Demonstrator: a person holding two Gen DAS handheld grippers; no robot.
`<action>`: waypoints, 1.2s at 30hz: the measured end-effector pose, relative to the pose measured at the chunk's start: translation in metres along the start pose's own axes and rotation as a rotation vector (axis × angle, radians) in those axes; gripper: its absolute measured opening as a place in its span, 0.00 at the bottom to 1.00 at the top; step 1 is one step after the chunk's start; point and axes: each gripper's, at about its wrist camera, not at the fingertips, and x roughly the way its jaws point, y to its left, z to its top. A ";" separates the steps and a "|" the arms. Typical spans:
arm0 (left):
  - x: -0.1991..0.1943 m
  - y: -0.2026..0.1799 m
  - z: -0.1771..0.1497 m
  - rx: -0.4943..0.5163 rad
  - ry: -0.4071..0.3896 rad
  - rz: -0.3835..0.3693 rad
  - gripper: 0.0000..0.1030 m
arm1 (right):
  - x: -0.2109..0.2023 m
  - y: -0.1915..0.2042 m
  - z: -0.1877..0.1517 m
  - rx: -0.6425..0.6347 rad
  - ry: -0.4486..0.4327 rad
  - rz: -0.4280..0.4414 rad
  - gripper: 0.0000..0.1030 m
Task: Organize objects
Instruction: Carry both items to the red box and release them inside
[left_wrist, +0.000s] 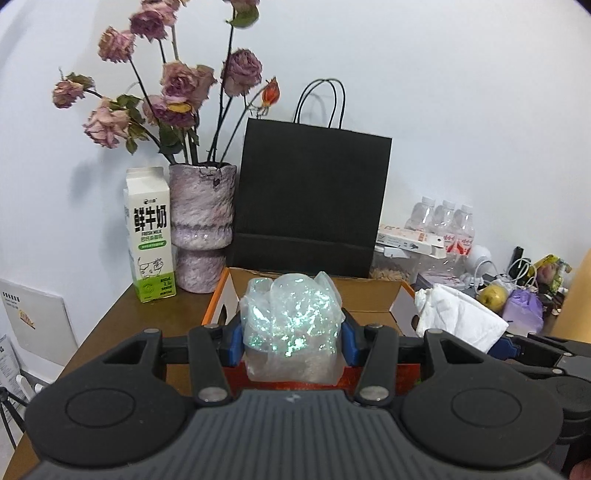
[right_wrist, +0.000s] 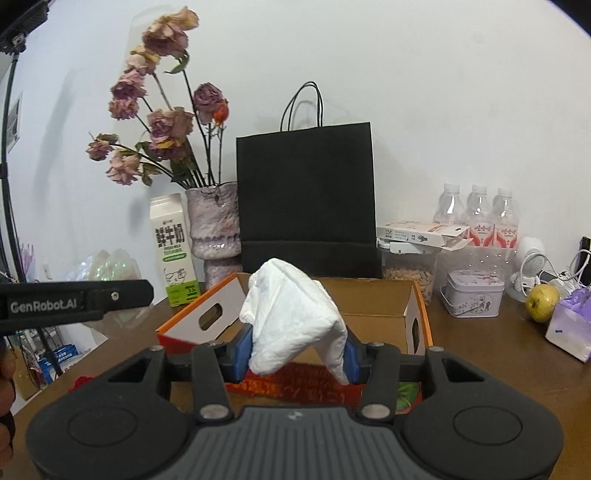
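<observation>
Left wrist view shows the left claw (left_wrist: 293, 341) clamped on a crumpled, glittery clear plastic wrapper (left_wrist: 291, 317), its blue pads pressing both sides. The wrapper is held above the near edge of an open cardboard box (left_wrist: 373, 295) with orange trim that sits on the brown desk (left_wrist: 122, 325). Right wrist view shows the right claw (right_wrist: 295, 354) clamped on a bunched white tissue (right_wrist: 291, 321), also held over the near side of that box. Behind the box a black paper bag (right_wrist: 306, 199) stands upright against the wall, with a vase of dried roses (right_wrist: 216, 229) and a milk carton (right_wrist: 173, 251) to its left. Water bottles (right_wrist: 476, 214), a tin (right_wrist: 472, 295) and an apple (right_wrist: 541, 301) lie to the right.
</observation>
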 end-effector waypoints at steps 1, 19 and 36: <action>0.008 0.000 0.002 0.003 0.017 -0.003 0.48 | 0.006 -0.001 0.003 0.000 0.005 -0.002 0.45; 0.115 0.009 0.017 -0.038 0.101 0.038 0.48 | 0.103 -0.027 0.019 0.040 0.075 -0.015 0.46; 0.150 -0.012 -0.006 0.032 0.077 0.077 0.51 | 0.137 -0.033 0.001 0.026 0.123 -0.059 0.55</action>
